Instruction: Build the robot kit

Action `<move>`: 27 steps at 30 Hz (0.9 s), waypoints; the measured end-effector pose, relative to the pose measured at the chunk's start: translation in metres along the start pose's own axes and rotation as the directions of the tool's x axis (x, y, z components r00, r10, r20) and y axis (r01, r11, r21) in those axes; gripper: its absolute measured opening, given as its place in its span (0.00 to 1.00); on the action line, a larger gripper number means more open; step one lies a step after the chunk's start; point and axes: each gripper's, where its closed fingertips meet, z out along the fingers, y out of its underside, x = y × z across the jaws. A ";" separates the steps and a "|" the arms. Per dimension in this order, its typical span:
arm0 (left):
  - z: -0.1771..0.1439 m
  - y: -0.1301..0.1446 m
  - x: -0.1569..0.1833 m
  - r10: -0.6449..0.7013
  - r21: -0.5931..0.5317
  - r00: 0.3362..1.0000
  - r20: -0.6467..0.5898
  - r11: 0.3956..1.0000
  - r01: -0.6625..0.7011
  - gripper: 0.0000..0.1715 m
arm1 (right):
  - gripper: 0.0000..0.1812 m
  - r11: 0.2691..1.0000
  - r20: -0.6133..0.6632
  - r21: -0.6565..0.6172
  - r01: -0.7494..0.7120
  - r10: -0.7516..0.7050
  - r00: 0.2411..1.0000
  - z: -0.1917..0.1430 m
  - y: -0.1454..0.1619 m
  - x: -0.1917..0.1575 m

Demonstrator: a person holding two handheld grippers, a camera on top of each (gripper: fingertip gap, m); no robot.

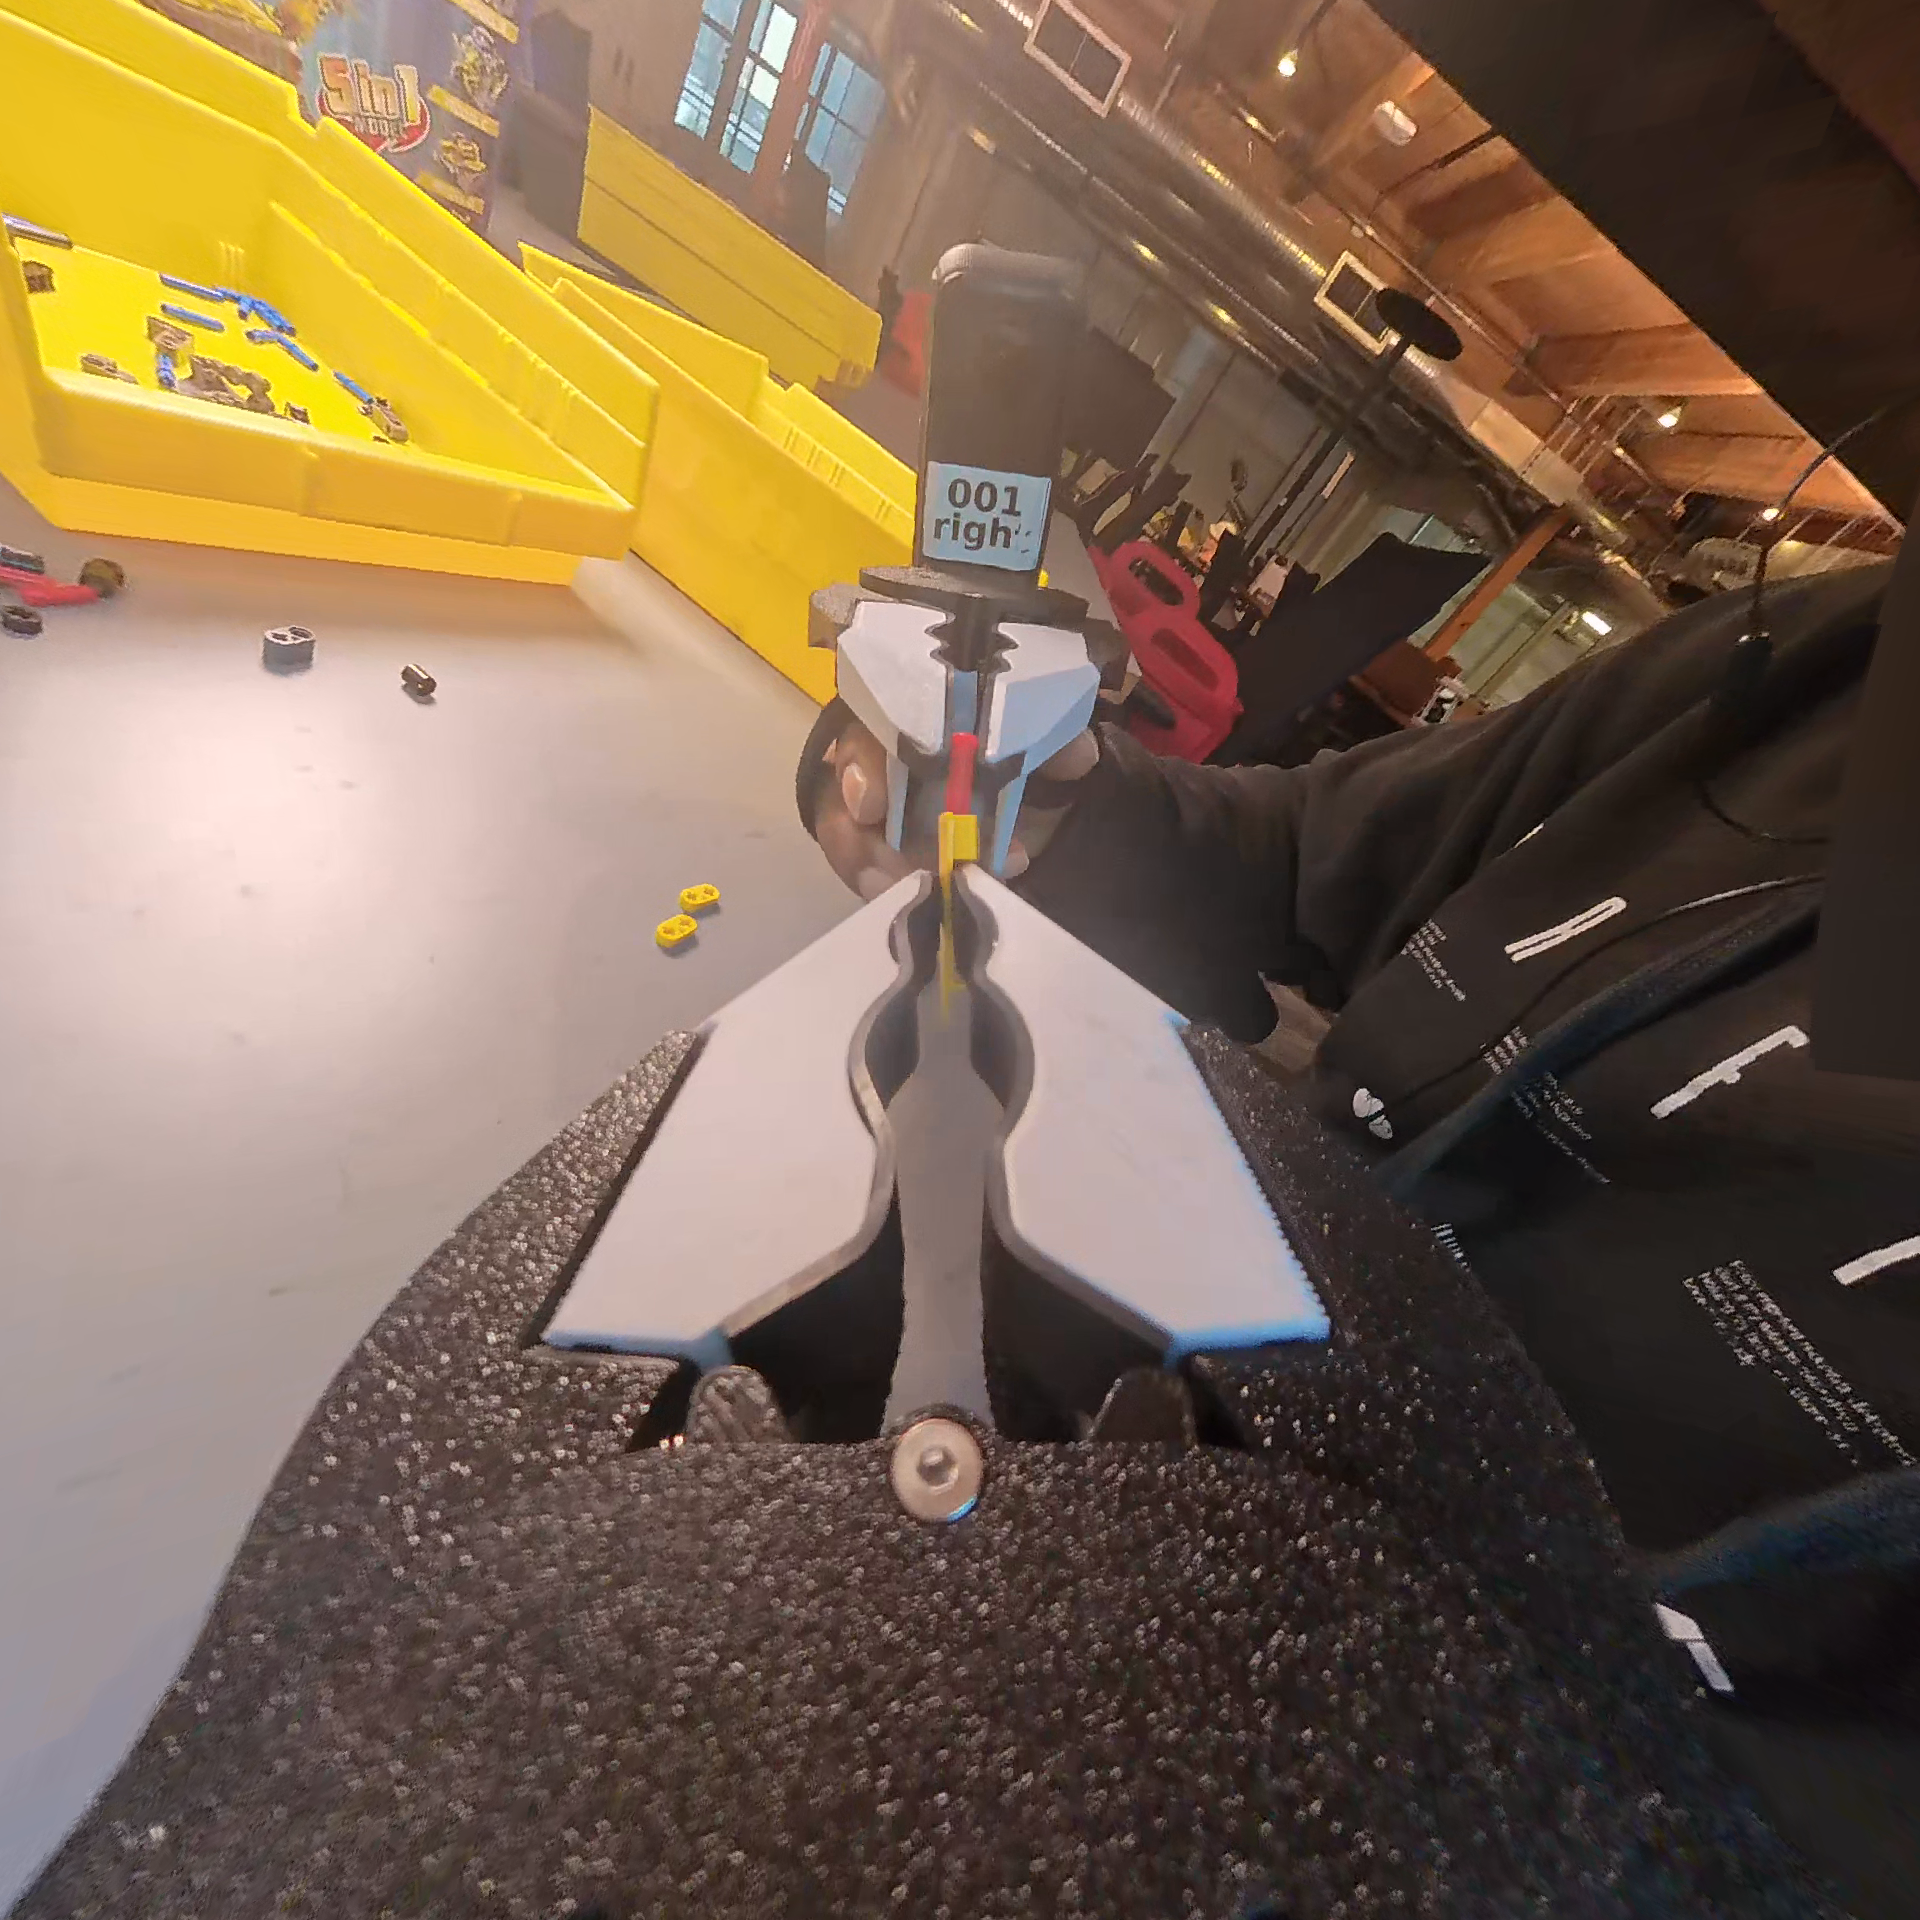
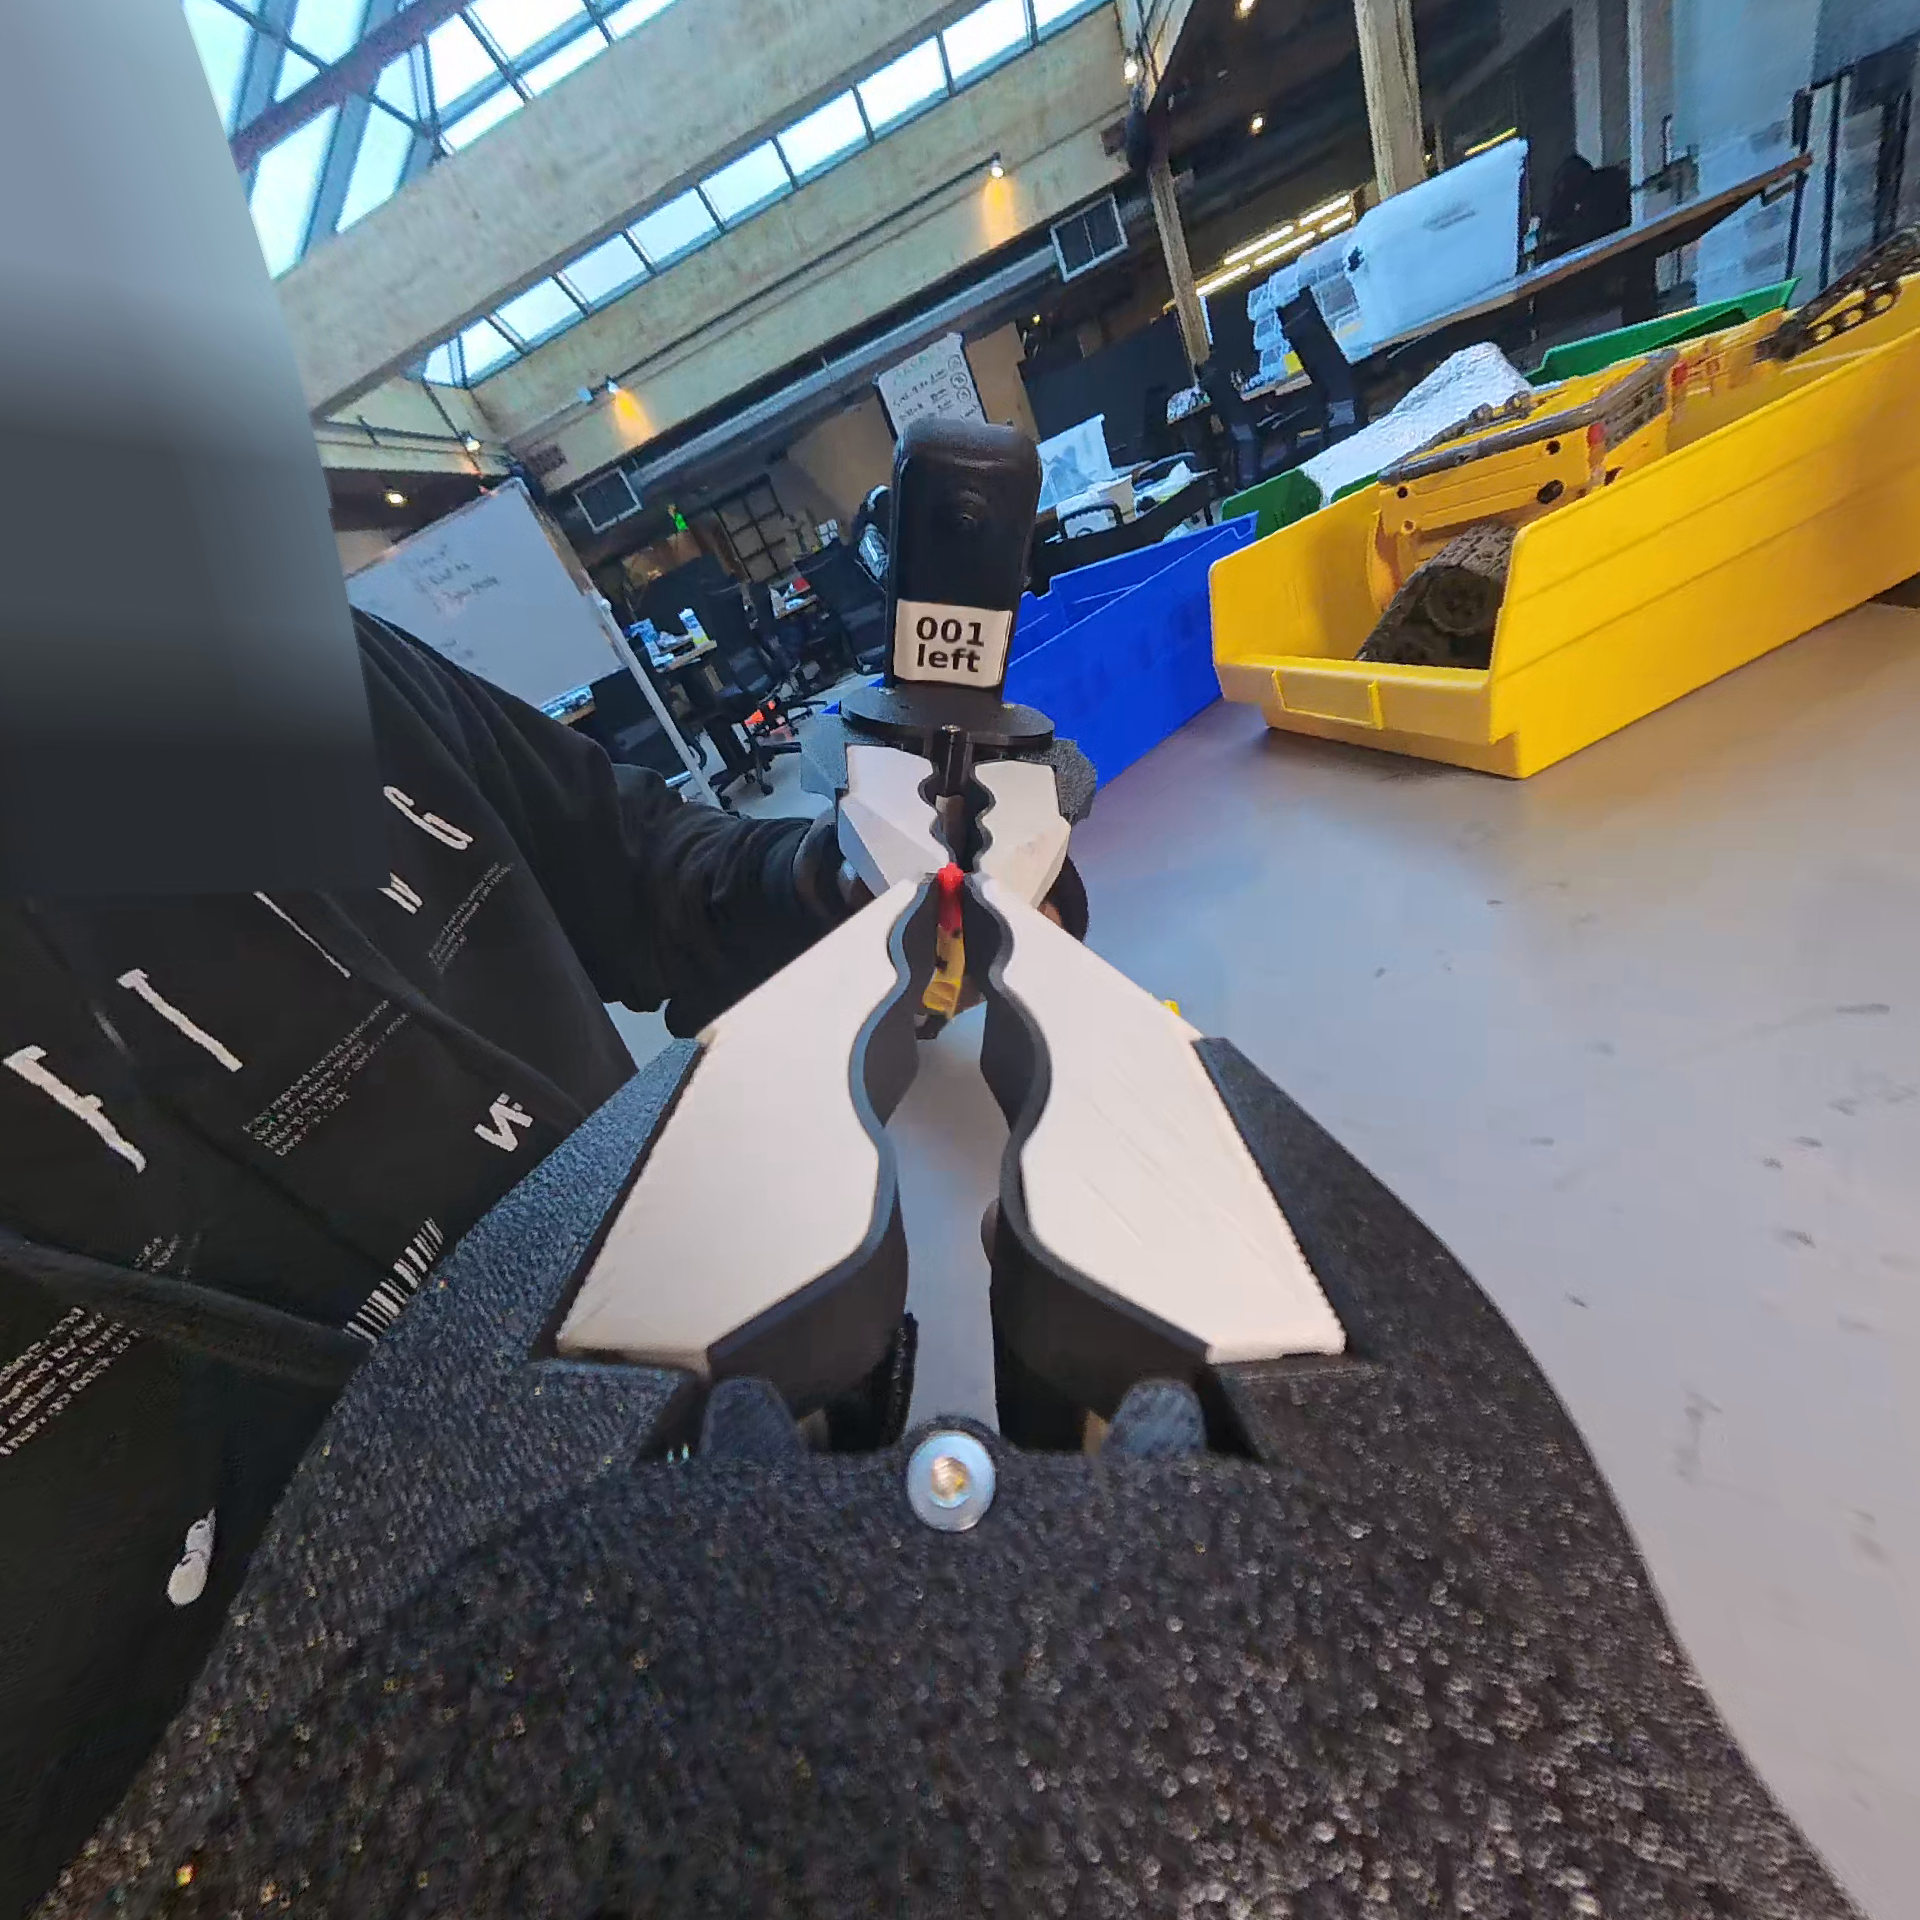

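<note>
Over the grey table (image 1: pixel 312 1039), we hold both grippers tip to tip, our left gripper (image 1: pixel 940 904) clamped on a thin, light, stiff yellow strip (image 1: pixel 948 935), our right gripper (image 2: pixel 948 904) pinching 1 small, slippery red peg (image 2: pixel 948 894).

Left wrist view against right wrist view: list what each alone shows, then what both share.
Left only: two loose yellow links on the grey table, and a yellow tray holding blue pieces.
Right only: a blue bin and a yellow bin holding a tracked model.
Both: the left tool and right tool tip to tip, shut on a yellow-and-red piece.
</note>
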 end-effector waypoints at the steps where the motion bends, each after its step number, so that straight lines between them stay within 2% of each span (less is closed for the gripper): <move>1: -0.001 -0.002 0.001 -0.011 0.010 1.000 -0.008 1.000 0.012 0.00 | 0.02 1.000 -0.006 -0.002 0.004 -0.004 1.000 -0.001 0.000 0.001; 4: -0.002 -0.005 0.003 -0.029 0.032 0.999 -0.026 0.999 0.029 0.00 | 0.02 1.000 0.002 0.003 -0.021 0.021 1.000 -0.002 -0.002 0.002; 6: -0.003 -0.012 0.007 -0.063 0.066 0.996 -0.057 0.996 0.066 0.00 | 0.02 0.997 -0.011 -0.072 0.008 -0.009 1.000 0.001 0.011 0.003; 7: -0.003 -0.010 0.005 -0.058 0.047 0.997 -0.044 0.997 0.060 0.01 | 0.02 0.996 0.006 -0.089 0.022 -0.022 1.000 0.004 0.016 0.000; 10: -0.008 -0.012 0.000 -0.025 0.044 1.000 -0.002 0.999 0.025 0.00 | 0.02 0.993 -0.016 0.097 -0.063 0.065 0.998 -0.005 -0.019 0.006; 13: -0.008 -0.010 0.000 -0.002 0.040 1.000 0.011 0.999 0.001 0.00 | 0.02 0.992 -0.059 0.125 -0.004 0.011 0.998 -0.017 -0.035 0.012; 19: -0.001 -0.009 0.004 -0.005 0.037 1.000 -0.012 0.999 0.006 0.00 | 0.02 0.997 -0.003 0.079 -0.024 0.024 1.000 -0.001 -0.018 -0.001; 27: -0.003 -0.009 0.005 -0.008 0.039 1.000 -0.010 0.999 0.008 0.00 | 0.02 0.997 0.031 0.052 -0.064 0.063 0.998 0.002 -0.010 -0.002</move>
